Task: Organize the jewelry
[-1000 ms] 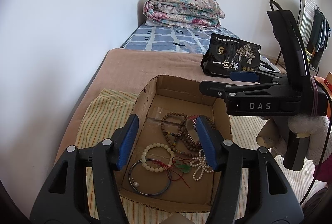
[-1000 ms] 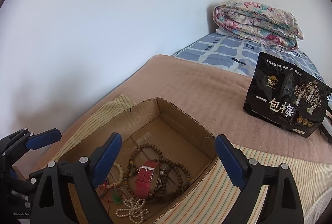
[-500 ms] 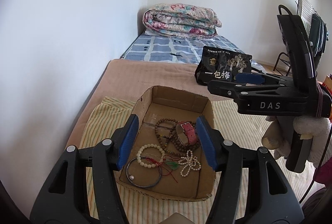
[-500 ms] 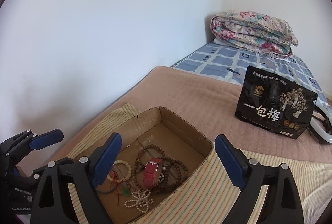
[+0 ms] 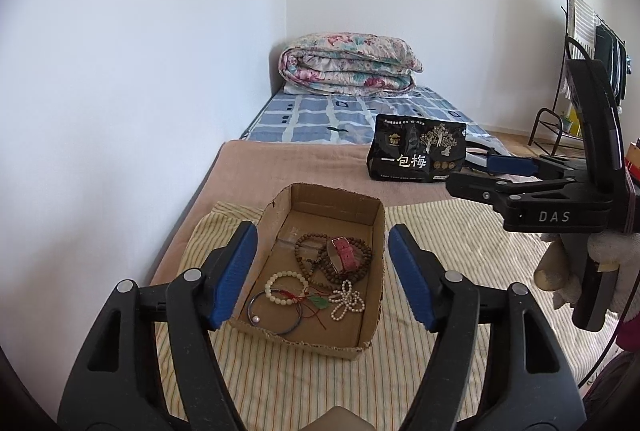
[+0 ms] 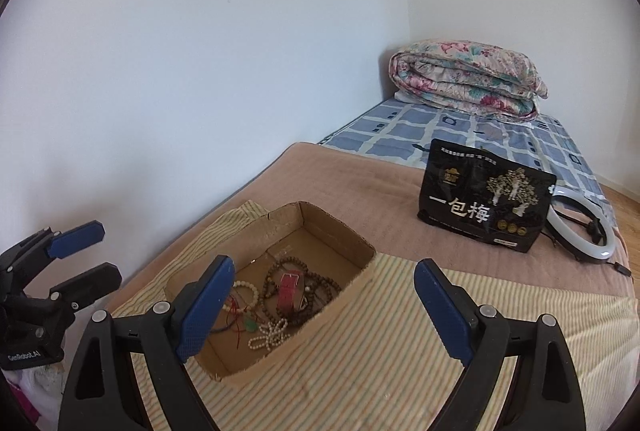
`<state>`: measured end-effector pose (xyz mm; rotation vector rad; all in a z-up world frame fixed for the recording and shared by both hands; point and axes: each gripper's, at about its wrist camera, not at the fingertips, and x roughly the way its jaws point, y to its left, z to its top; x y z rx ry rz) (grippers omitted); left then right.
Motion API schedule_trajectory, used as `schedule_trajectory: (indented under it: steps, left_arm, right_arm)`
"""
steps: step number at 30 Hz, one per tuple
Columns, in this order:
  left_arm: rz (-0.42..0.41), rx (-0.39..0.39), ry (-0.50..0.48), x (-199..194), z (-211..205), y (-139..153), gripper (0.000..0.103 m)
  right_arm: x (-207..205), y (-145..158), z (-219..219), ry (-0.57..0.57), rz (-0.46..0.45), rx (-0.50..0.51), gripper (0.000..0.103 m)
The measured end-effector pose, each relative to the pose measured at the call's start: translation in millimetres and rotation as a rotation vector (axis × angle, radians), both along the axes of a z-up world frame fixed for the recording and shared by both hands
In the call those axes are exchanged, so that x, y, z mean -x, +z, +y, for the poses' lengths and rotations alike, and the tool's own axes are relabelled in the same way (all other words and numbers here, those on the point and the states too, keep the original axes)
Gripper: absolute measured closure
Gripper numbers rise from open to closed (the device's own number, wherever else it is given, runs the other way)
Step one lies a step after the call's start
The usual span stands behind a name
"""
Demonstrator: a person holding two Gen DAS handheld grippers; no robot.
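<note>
Jewelry pile sits in the box on the striped cloth, on the bed. We see the box's long axis running away from us, below and ahead of both claws. Left claw empty, jaws opening, lined up right over it, so nearer. Right claw wide open, empty, offset right.

I see a rough, matt cardboard box on striped woven cloth; wooden-looking bead strands, a glossy black foil pouch.
</note>
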<state>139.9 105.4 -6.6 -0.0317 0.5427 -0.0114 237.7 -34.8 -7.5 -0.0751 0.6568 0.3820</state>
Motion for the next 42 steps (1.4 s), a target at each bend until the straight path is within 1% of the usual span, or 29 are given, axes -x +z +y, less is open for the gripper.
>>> schedule_trajectory:
  steps: [3,4,5,6,8,14,16,18,20,29,36,42]
  left_arm:
    - [-0.001,0.003,0.007,10.1,-2.3,3.4,0.033]
    - [0.001,0.007,0.009,12.9,-2.8,4.2,0.032]
    - [0.003,0.008,0.012,15.7,-3.5,4.8,0.030]
    - [0.003,0.008,0.016,18.0,-4.0,5.0,0.026]
    - [-0.003,0.011,0.030,24.5,-4.3,5.6,0.020]
    - [-0.001,0.000,0.047,34.4,-8.5,7.5,0.017]
    - [0.003,-0.001,0.050,36.2,-10.1,8.0,0.013]
    - [-0.005,-0.004,0.058,40.9,-12.3,7.9,0.006]
    - [-0.014,-0.008,0.066,43.8,-13.8,8.1,0.004]
    - [0.020,-0.033,0.074,47.1,-19.5,5.1,0.003]
    - [0.034,-0.028,0.092,45.4,-17.4,1.9,0.003]
    - [0.035,-0.036,0.097,44.5,-17.3,1.5,0.002]
  right_arm:
    - [14.8,2.3,-8.6,-0.010,-0.006,0.005,0.009]
    - [17.9,2.0,-11.3,-0.013,-0.004,0.004,0.006]
    - [22.4,2.1,-14.8,-0.019,-0.006,0.002,0.003]
    - [26.2,2.1,-18.1,-0.025,-0.008,0.000,0.003]
    - [33.1,2.9,-23.5,-0.029,-0.009,-0.002,0.003]
    - [50.5,7.0,-33.4,-0.049,-0.032,0.018,0.000]
    - [53.4,5.9,-35.3,-0.047,-0.028,0.021,0.000]
    - [55.5,4.1,-36.8,-0.046,-0.024,0.032,0.000]
    - [57.4,3.6,-38.6,-0.048,-0.025,0.041,0.000]
    - [61.9,1.1,-46.6,-0.061,-0.024,0.036,0.000]
    - [62.3,0.2,-48.2,-0.069,-0.034,0.044,0.000]
    - [61.2,-2.8,-49.5,-0.075,-0.024,0.049,0.000]
